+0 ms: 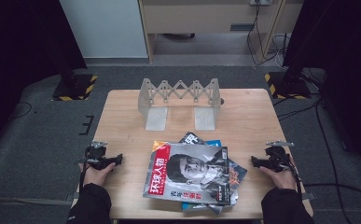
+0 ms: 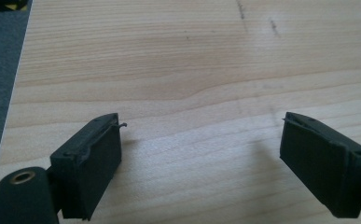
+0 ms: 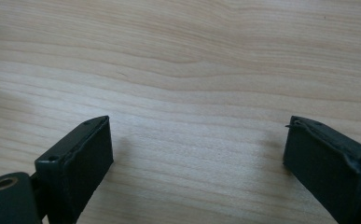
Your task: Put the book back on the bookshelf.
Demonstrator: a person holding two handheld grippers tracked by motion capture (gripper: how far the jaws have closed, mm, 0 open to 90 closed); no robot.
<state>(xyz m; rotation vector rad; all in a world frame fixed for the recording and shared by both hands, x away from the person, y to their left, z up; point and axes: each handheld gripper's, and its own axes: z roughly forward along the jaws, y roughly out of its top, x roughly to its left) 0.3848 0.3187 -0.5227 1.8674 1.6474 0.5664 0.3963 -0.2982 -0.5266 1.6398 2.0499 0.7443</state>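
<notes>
Left tool [image 1: 117, 159] low at left edge of surface [image 1: 122, 116], jaws wide apart, nothing between them; bare wood under the pads [image 2: 94, 163] in left gripper view. Right tool [image 1: 254, 162] mirrored at right edge, jaws equally apart, nothing held; pads [image 3: 85, 161] over bare wood grain in right gripper view. Both tools pointing inward toward the stack, well apart from it.

Largest first: light wooden surface, grey carpet floor [image 1: 38, 140] around it. Magazine stack [image 1: 192, 172] lying flat at near centre, between the two tools, touching neither. Top magazine [image 1: 187, 173] with red band and portrait cover, slightly rotated; other covers fanned out beneath, blue corner [image 1: 214, 143] peeking out at far side. Grey accordion-style bookstand [image 1: 180, 100] upright at far centre, two flat feet toward the stack, apart from it. Left hand [image 1: 96, 173] and right hand [image 1: 277, 176] gripping tool handles, dark sleeves at bottom edge.
</notes>
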